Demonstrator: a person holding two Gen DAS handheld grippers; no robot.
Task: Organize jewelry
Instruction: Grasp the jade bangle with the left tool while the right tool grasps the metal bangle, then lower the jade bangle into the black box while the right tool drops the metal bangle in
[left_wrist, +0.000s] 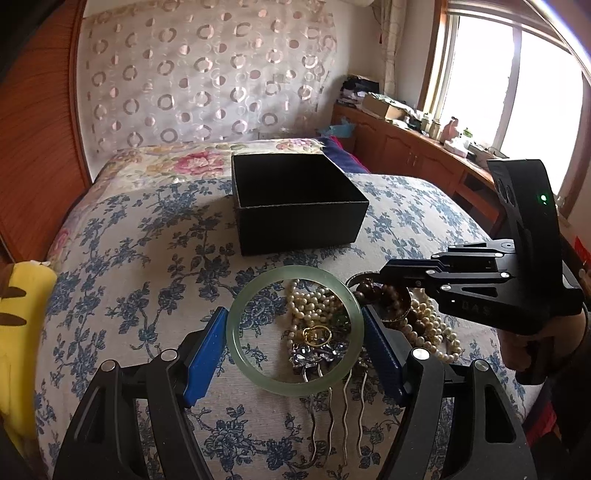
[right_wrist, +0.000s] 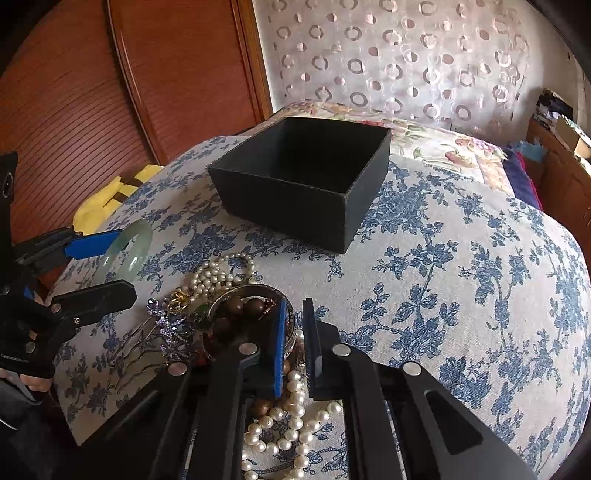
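My left gripper (left_wrist: 295, 314) holds a pale green jade bangle (left_wrist: 236, 343) by its sides between the blue pads, just above the pile of jewelry; from the right wrist view this gripper (right_wrist: 127, 264) and bangle (right_wrist: 135, 240) sit at the left. My right gripper (right_wrist: 295, 332) is shut on the rim of a dark metal bangle (right_wrist: 236, 293) that encircles brown wooden beads (right_wrist: 243, 306). Pearl strands (right_wrist: 295, 417), a purple hair comb (left_wrist: 317, 354) and a gold ring (left_wrist: 316, 334) lie around it. An open black box (left_wrist: 303, 229) (right_wrist: 280, 206) stands behind the pile, its inside dark.
All of this rests on a bed with a blue floral cover (right_wrist: 461, 295). A yellow plush toy (left_wrist: 22, 317) lies at the bed's left edge by a wooden wardrobe (right_wrist: 110, 92). Wooden cabinets (left_wrist: 406, 147) with clutter run under the window at the right.
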